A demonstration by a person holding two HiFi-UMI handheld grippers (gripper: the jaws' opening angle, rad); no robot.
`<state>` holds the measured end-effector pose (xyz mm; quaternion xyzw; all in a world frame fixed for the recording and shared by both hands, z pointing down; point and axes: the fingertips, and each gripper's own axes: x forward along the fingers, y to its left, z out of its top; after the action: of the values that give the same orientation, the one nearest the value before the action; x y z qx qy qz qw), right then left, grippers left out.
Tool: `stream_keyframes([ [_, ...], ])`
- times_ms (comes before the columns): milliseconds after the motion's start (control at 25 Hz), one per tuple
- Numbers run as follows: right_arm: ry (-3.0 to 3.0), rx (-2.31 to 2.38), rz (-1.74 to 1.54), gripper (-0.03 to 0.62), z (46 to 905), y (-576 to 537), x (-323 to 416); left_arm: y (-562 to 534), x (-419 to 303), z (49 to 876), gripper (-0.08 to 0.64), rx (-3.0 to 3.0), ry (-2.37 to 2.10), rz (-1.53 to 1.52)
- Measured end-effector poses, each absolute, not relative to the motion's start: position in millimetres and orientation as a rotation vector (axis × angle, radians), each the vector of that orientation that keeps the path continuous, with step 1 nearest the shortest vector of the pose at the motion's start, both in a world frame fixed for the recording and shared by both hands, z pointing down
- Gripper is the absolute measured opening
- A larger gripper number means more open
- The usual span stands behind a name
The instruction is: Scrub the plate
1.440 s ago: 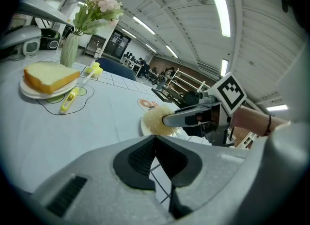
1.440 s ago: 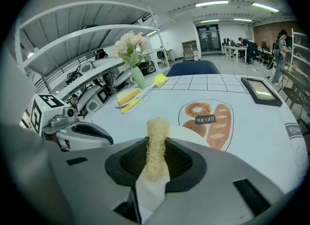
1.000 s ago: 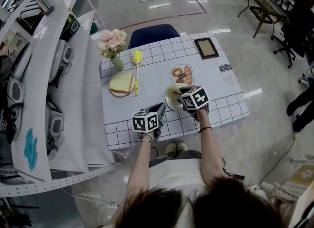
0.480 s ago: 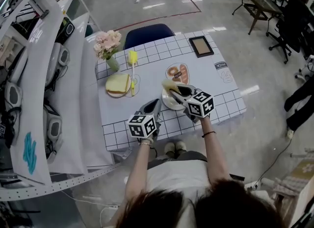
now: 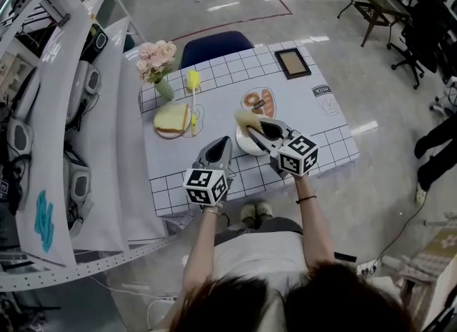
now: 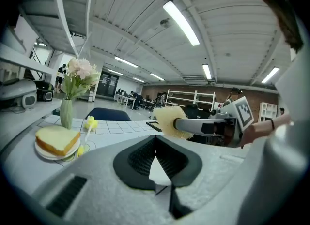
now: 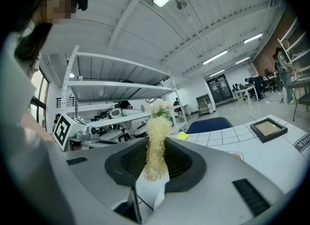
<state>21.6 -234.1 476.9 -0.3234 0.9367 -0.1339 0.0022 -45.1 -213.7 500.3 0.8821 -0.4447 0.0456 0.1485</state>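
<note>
One rectangular table (image 5: 221, 102) under a white cloth with a dark grid border stands on a glossy grey floor marked with red lines. Grey shelving (image 5: 64, 109) loaded with equipment runs along its left side, and a dark blue chair (image 5: 214, 48) is tucked in at its far edge.

The round white plate (image 5: 245, 145) sits near the front edge, right of the middle. The right hand-held gripper (image 5: 251, 125) is clamped on a pale yellow fibrous sponge (image 5: 245, 118) at the plate's far rim — whether the sponge touches the plate cannot be told. The left hand-held gripper (image 5: 224, 141), just left of the plate, has its jaws together with nothing between them.

Only the head view shows the plate. The left gripper view shows the sponge from the side, along with a slice of bread on a small dish (image 6: 55, 141) and a vase of pink flowers (image 6: 72, 81) toward the far left corner. The right gripper view shows the sponge edge-on and a dark picture frame (image 7: 268, 128).

A printed word (image 5: 323, 91) near the right edge reads "milk".
</note>
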Motion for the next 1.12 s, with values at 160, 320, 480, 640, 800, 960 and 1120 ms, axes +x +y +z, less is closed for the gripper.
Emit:
stream_keyframes([
  [160, 2.928, -1.014, -0.391, 0.083, 472.5, -230.0, 19.7, -211.3, -45.2, 490.9, 0.011, 2.573, -1.293, 0.118],
  [320, 2.945, -1.021, -0.350, 0.083, 470.0, -226.1, 15.8, -209.3, -47.7, 487.2, 0.011, 2.582, -1.300, 0.102],
  [480, 2.945, -1.017, -0.334, 0.083, 466.5, -225.6, 11.8, -208.8, -48.9, 485.1, 0.011, 2.582, -1.297, 0.086],
  [640, 2.952, -1.010, -0.323, 0.083, 466.2, -224.9, 8.3, -208.2, -49.6, 486.2, 0.011, 2.582, -1.293, 0.084],
  [800, 2.946, -1.017, -0.314, 0.083, 464.4, -225.2, 8.6, -208.1, -51.0, 488.6, 0.011, 2.579, -1.289, 0.089],
  [960, 2.935, -1.018, -0.313, 0.083, 462.2, -225.6, 9.4, -208.7, -51.7, 490.4, 0.011, 2.571, -1.279, 0.089],
  [1120, 2.932, -1.022, -0.311, 0.083, 462.1, -225.4, 9.8, -208.1, -50.4, 493.6, 0.011, 2.570, -1.263, 0.105],
])
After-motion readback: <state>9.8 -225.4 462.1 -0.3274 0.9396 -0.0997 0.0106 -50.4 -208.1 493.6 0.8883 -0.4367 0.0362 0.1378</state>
